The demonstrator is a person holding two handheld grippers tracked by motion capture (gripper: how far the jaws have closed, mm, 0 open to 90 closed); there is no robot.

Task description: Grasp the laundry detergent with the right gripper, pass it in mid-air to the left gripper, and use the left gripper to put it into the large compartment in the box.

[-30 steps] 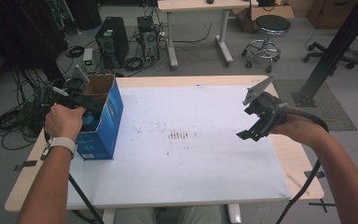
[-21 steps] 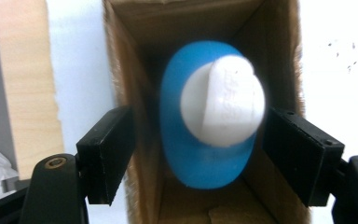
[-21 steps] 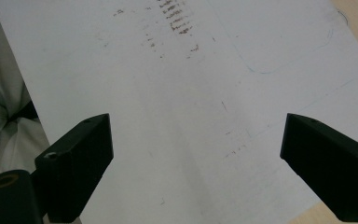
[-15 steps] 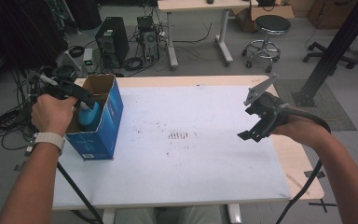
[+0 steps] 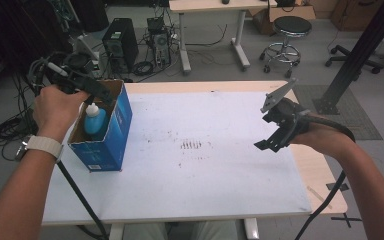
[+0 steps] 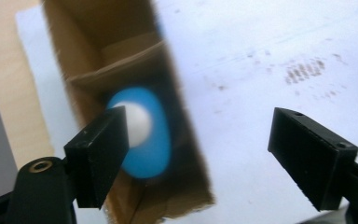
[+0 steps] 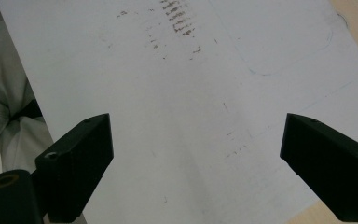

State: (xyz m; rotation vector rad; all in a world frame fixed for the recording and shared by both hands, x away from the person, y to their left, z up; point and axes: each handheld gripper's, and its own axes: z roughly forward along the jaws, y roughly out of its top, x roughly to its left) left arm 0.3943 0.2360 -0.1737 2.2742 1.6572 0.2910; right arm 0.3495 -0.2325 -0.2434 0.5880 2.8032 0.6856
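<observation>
While it stands upright inside the blue cardboard box (image 5: 111,134), the blue bottle (image 5: 94,121) with its white cap shows its top through the open mouth of the box. The box stands at the left part of the white table (image 5: 205,170), close to the left edge, and its brown inside walls are seen in the left gripper view, where the bottle (image 6: 142,130) appears blurred, seen from above, in the compartment nearest to the camera. A cardboard wall crosses the box behind the bottle there.

The left gripper (image 5: 94,92) hangs above the open top of the box, just over the bottle, and does not touch it. Its jaws have just been opening, and they are now spread with nothing between them; in its own view the left gripper (image 6: 191,154) has one jaw in front of the white cap and the other jaw over the bare table. A white band is on the wrist of the left hand (image 5: 55,107).

The right gripper (image 5: 275,132) is well apart, held above the right part of the table, with a grey plate on its top. In its own view the right gripper (image 7: 196,158) has its jaws spread wide, and between them is only the white surface with dark smudges (image 7: 179,21).
</observation>
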